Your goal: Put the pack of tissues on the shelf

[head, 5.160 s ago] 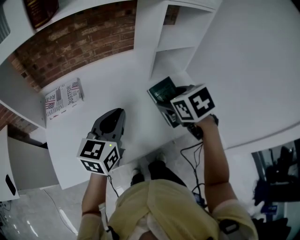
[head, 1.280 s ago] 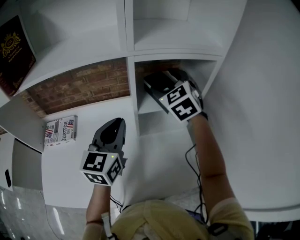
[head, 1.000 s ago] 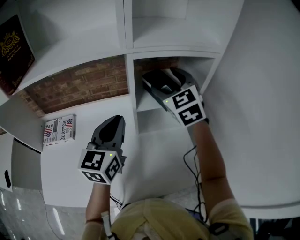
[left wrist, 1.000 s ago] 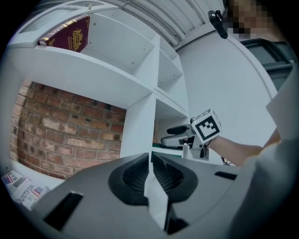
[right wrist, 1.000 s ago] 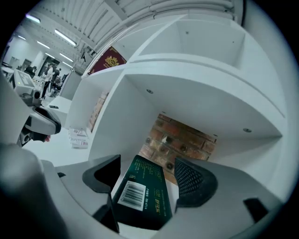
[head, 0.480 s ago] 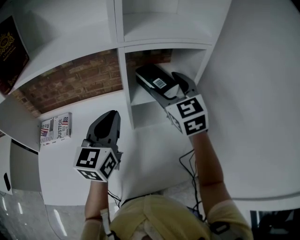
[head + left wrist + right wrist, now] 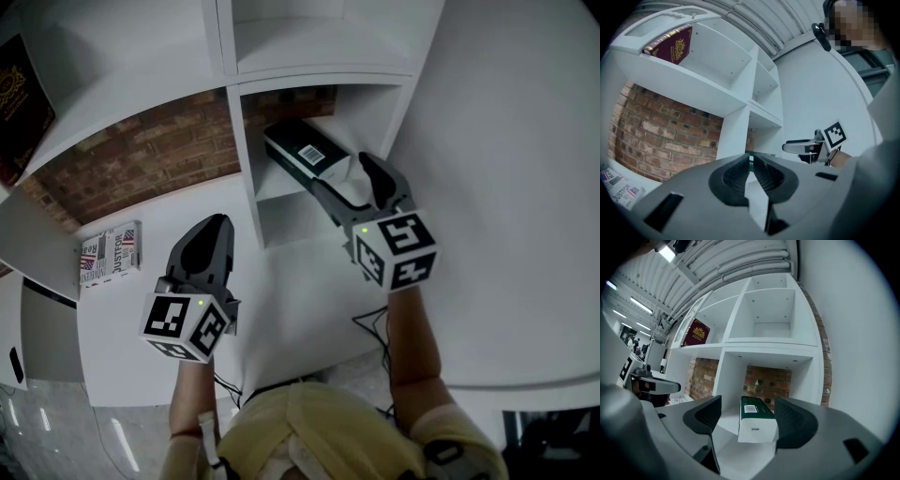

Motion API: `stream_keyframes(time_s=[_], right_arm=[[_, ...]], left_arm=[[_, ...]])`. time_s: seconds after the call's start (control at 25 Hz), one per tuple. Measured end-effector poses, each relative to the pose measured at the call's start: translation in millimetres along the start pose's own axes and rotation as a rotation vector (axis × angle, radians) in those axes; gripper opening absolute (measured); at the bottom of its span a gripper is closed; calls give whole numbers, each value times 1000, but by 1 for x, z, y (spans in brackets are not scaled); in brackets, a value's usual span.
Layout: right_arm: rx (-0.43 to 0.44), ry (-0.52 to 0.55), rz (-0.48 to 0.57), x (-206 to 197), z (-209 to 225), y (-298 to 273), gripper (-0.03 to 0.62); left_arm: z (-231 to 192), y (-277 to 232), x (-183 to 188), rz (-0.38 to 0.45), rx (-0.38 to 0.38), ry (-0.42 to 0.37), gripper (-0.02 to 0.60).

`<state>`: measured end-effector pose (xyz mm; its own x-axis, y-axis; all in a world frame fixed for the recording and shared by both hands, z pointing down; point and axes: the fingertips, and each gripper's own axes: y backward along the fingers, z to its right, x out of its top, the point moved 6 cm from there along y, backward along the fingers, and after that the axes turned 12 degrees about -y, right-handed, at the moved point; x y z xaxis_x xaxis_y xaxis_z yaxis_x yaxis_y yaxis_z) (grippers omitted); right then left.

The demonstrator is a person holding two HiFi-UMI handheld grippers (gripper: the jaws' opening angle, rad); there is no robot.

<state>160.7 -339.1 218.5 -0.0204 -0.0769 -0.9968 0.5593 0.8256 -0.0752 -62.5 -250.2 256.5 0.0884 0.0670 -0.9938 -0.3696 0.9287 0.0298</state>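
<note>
Pack of tissues [image 7: 757, 420] lies on the shelf [image 7: 726, 423], its near end between my right claw's [image 7: 342, 178] wide-spread jaws, ungripped.

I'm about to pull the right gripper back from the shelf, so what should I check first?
1. Right gripper jaws apart: ok, wide open either side of the pack.
2. Pack lying flat on the shelf: ok, in the lower cubby.
3. Pack's near end fully on the board: cannot tell; it sits at the front edge.
4. Pack free of both jaws: cannot tell. There is a gap on the left, but the right jaw is very close.
5. Left gripper out of the way: ok, shut, empty, and low beside the shelf.
</note>
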Motion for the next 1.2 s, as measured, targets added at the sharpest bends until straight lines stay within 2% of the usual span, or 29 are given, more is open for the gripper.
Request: stream_keyframes(time_s=[0.28, 0.4, 0.48, 0.6, 0.64, 1.2], right_arm=[[-9, -106, 7, -17, 1, 21, 336], [-13, -144, 11, -24, 1, 28, 307], [-24, -162, 18, -28, 1, 33, 264], [-64, -170, 33, -34, 1, 40, 128], [-74, -169, 35, -36, 2, 41, 101], [-97, -228, 29, -57, 1, 54, 17]], left_arm=[[3, 4, -1, 5, -6, 14, 28], [4, 6, -4, 4, -8, 19, 28], [4, 7, -5, 1, -9, 28, 28], [6, 9, -8, -6, -10, 40, 28], [6, 9, -9, -8, -11, 40, 28], [7, 13, -21, -43, -5, 72, 28]])
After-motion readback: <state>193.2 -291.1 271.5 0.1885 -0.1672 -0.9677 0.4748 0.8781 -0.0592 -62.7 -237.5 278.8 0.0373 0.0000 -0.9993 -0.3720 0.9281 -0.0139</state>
